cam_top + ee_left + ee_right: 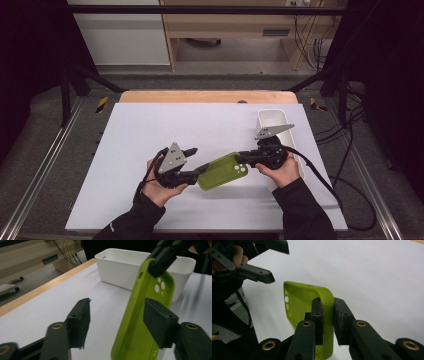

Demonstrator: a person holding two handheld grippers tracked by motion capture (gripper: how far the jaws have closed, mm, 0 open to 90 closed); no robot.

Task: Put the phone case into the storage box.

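A lime-green phone case [220, 172] hangs above the white table between my two grippers. My right gripper [241, 160] is shut on the case's camera-hole end, one pad inside the shell and one on its back; in the right gripper view the case [299, 302] sticks out from between those pads [327, 301]. My left gripper [199, 159] stands open at the case's other end. In the left gripper view the case [135, 322] stands upright just inside the right-hand jaw, with a wide gap to the other jaw [116, 307].
A white rectangular bin [272, 117] stands on the table's right side, behind the right hand; its rim [120, 251] lies beyond the case in the left gripper view. A white sheet [165, 125] covers the table, and a wooden edge [200, 96] runs along the back.
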